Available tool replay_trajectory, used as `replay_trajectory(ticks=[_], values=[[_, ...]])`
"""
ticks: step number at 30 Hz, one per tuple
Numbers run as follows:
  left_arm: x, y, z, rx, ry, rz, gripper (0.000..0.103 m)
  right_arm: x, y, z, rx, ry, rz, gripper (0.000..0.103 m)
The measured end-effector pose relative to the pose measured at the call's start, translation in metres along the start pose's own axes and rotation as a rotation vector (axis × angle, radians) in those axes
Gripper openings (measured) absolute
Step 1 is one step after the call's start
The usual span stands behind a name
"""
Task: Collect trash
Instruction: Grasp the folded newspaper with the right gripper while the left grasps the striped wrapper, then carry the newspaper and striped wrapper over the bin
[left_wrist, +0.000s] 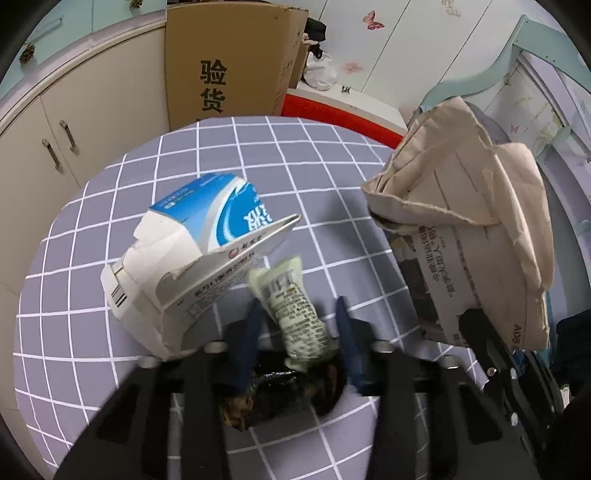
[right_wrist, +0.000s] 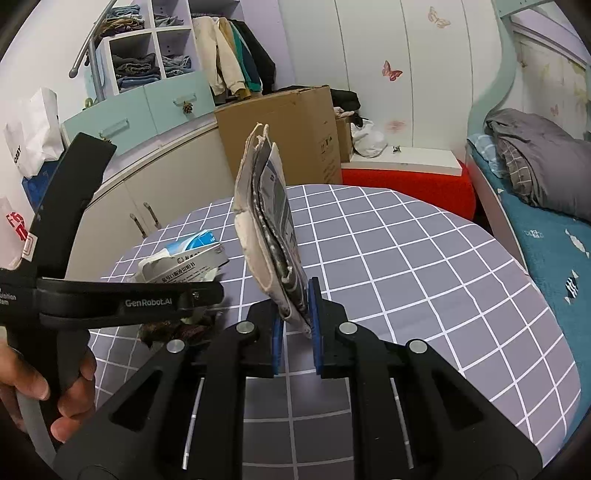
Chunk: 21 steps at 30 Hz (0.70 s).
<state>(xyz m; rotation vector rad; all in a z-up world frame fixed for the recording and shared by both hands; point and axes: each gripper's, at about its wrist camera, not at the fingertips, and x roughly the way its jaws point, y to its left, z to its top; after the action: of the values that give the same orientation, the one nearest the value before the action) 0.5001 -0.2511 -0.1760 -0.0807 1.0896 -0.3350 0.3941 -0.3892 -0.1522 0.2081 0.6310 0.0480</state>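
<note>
A: Start at the right hand-held gripper (right_wrist: 295, 317). What's it doing?

B: Its blue pads are pinched on the lower edge of a beige cloth bag (right_wrist: 266, 221), which stands upright above the table (right_wrist: 424, 280) with folded printed paper tucked inside. The mouth looks nearly flat.

A: And the left hand-held gripper (left_wrist: 297, 314)?

B: Spread wide. A crumpled printed wrapper (left_wrist: 295, 314) lies between its fingers, but the pads don't seem to press it, so I'd judge it's not gripped yet. Something dark and crinkled (left_wrist: 295, 391) lies on the table just below the wrapper.

A: So how far along is the collecting?

B: Partly, by my reading. The bag already holds paper, while the wrapper, the dark scrap and a torn blue and white carton (left_wrist: 192, 258) are loose on the table. The carton touches or nearly touches the wrapper on its left.

A: Anything in the way?

B: The carton crowds the left finger, so closing on the wrapper may nudge it. The bag hangs just right of the left hand-held gripper and would need its mouth opened. Around the table: a big cardboard box (left_wrist: 229, 62), cabinets (left_wrist: 66, 136), and a bed (right_wrist: 546, 221) at right.
</note>
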Motion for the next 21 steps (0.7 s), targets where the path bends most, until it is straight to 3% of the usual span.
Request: replay_trajectory(ticks=[12, 21], values=[[-0.058, -0.004, -0.015, 0.020, -0.139, -0.094, 0.018, -0.022, 0.003, -0.003, -0.004, -0.076, -0.021, 0.007], [-0.139, 0.033, -0.048, -0.003, -0.264, -0.126, 0.018, -0.093, 0.036, 0.004, 0.000, -0.188, 0.026, 0.007]])
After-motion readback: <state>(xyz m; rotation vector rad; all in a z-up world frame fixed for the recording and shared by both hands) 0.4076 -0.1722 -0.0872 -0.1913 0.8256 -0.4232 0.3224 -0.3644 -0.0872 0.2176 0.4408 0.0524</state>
